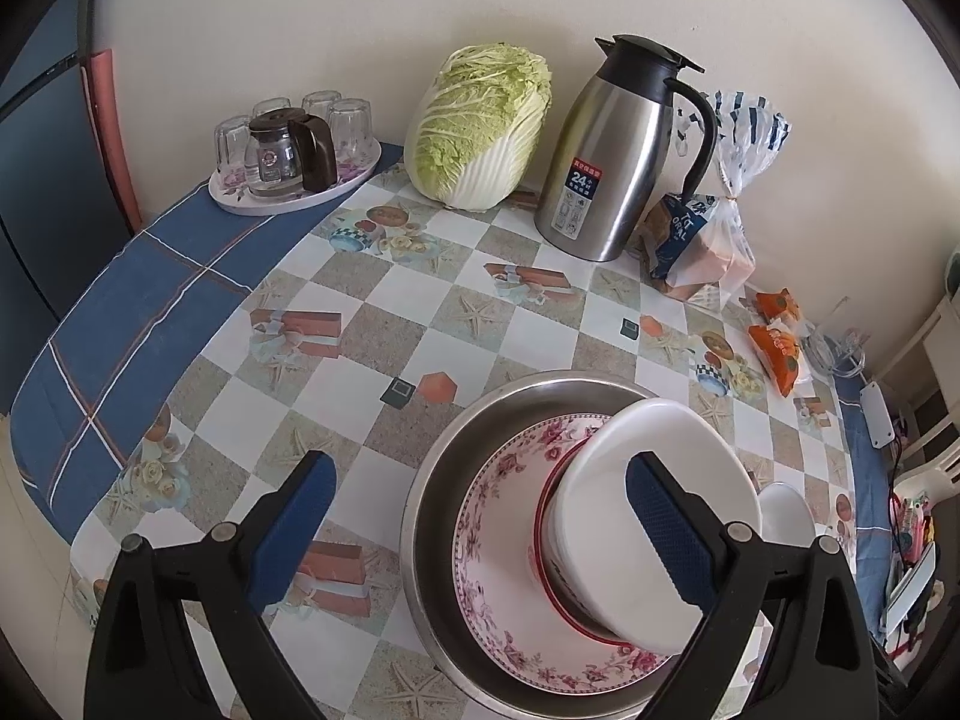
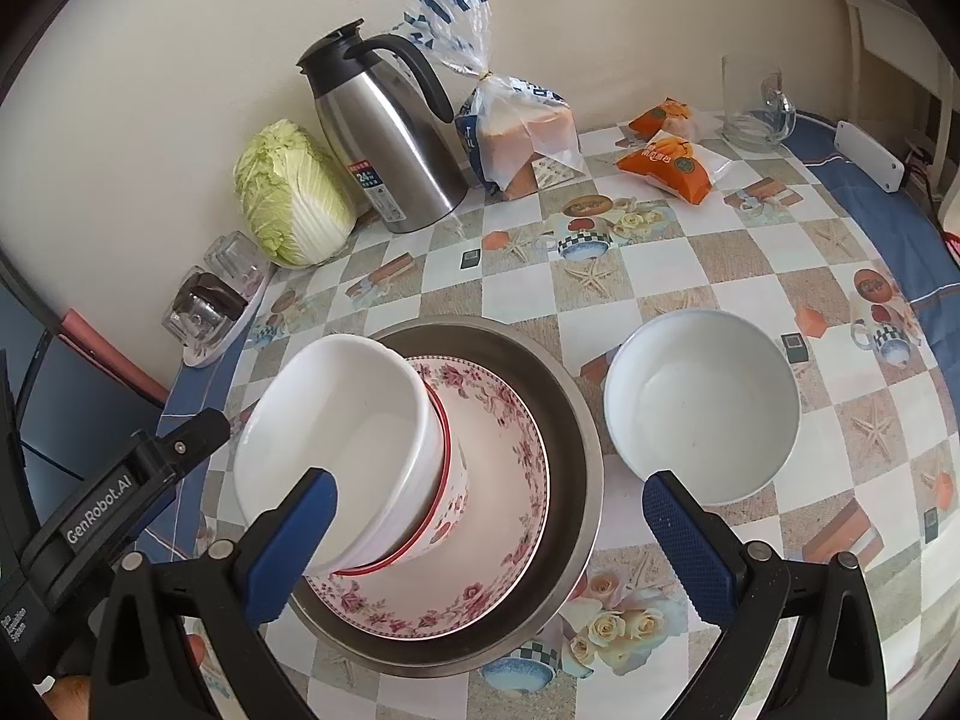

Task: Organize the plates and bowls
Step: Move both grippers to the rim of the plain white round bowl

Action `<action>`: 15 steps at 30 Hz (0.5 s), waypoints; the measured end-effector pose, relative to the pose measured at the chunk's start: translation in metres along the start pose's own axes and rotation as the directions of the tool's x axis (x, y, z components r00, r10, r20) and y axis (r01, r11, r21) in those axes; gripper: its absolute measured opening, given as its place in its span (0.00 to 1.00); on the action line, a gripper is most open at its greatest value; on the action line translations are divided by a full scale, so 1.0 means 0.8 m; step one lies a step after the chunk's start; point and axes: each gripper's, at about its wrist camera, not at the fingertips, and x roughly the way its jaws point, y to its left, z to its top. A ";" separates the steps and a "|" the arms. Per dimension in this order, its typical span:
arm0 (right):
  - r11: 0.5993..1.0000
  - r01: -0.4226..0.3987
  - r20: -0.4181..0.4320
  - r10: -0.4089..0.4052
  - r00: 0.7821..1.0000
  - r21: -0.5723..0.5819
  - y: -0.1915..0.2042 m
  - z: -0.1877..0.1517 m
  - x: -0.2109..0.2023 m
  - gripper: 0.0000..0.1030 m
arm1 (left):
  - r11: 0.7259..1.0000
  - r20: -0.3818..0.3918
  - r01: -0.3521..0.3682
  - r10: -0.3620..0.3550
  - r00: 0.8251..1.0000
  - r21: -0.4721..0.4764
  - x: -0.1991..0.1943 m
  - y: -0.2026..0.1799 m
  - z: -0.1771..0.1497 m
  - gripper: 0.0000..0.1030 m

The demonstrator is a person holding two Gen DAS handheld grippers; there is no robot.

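Observation:
A steel basin (image 1: 528, 408) (image 2: 576, 414) sits on the table and holds a pink-flowered plate (image 1: 498, 498) (image 2: 510, 468). On the plate stands a red-rimmed floral bowl (image 2: 447, 492) with a plain white bowl (image 1: 660, 456) (image 2: 342, 432) nested in it; the stack looks tilted. A second white bowl (image 2: 702, 408) (image 1: 786, 510) stands alone on the table right of the basin. My left gripper (image 1: 480, 516) is open above the basin's left side, its right finger in front of the stacked bowl. My right gripper (image 2: 489, 534) is open over the basin's near edge, holding nothing.
At the back by the wall are a cabbage (image 1: 480, 126), a steel thermos jug (image 1: 624, 150), bagged bread (image 1: 702, 240), orange snack packs (image 2: 666, 162), a glass mug (image 2: 750, 102) and a tray of glasses with a teapot (image 1: 294, 150). The table edge curves away on the left.

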 end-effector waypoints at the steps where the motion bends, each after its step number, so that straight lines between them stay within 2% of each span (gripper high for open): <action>1: 1.000 0.003 0.005 -0.003 1.000 -0.004 -0.001 0.000 -0.001 1.00 | 1.000 0.000 0.002 -0.002 1.000 0.003 0.000 -0.002 0.000 0.95; 10: 0.999 0.020 -0.001 -0.020 1.000 0.051 -0.043 0.007 -0.007 1.00 | 0.999 0.024 0.053 -0.053 0.998 -0.002 -0.008 -0.023 0.000 0.95; 15: 0.989 0.080 -0.005 -0.080 0.997 0.121 -0.087 0.011 -0.015 1.00 | 0.997 0.033 0.064 -0.065 0.997 0.031 -0.014 -0.043 -0.001 0.95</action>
